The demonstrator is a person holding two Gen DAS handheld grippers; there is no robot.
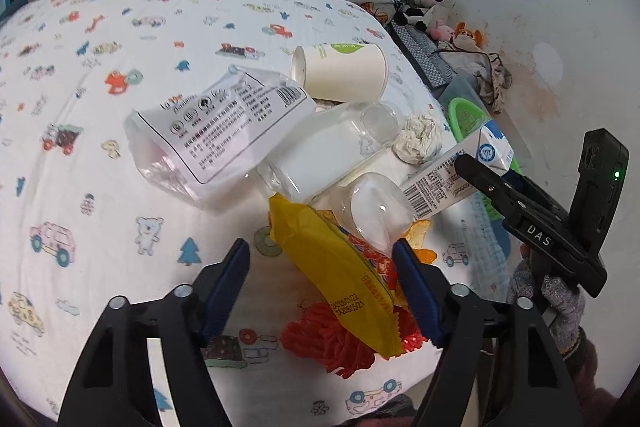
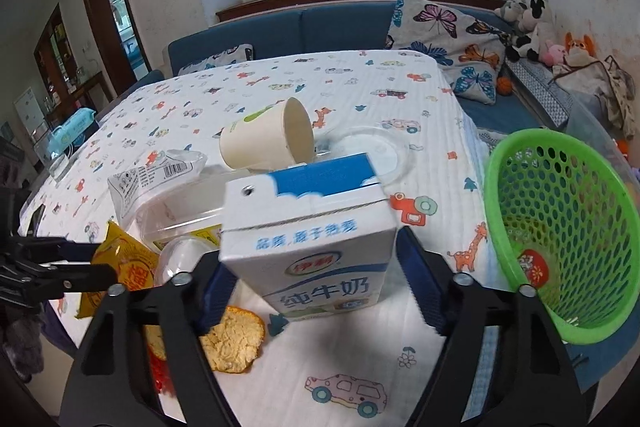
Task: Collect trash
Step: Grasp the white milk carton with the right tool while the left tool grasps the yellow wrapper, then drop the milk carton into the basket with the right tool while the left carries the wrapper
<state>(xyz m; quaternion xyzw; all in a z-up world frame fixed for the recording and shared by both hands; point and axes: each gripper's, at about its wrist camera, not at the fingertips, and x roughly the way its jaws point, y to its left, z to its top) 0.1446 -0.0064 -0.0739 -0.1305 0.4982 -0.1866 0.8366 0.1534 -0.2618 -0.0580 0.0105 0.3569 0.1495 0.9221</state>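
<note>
Trash lies heaped on the table (image 1: 100,99): right tool (image 2: 316,287) grips the blue-and-white milk carton (image 2: 316,239) beside the green mesh basket (image 2: 560,227); left tool (image 1: 320,267), half-open, straddles the yellow snack wrapper (image 1: 336,267), unclamped

Both tools black plastic w/ dark-blue ribbed pads & silver screws on the arms: left tool (image 1: 322,291), right tool (image 2: 310,281), its side marked "DAS" w/ green LED; grey knit glove (image 1: 560,307), maroon sleeve (image 1: 592,367).
</note>
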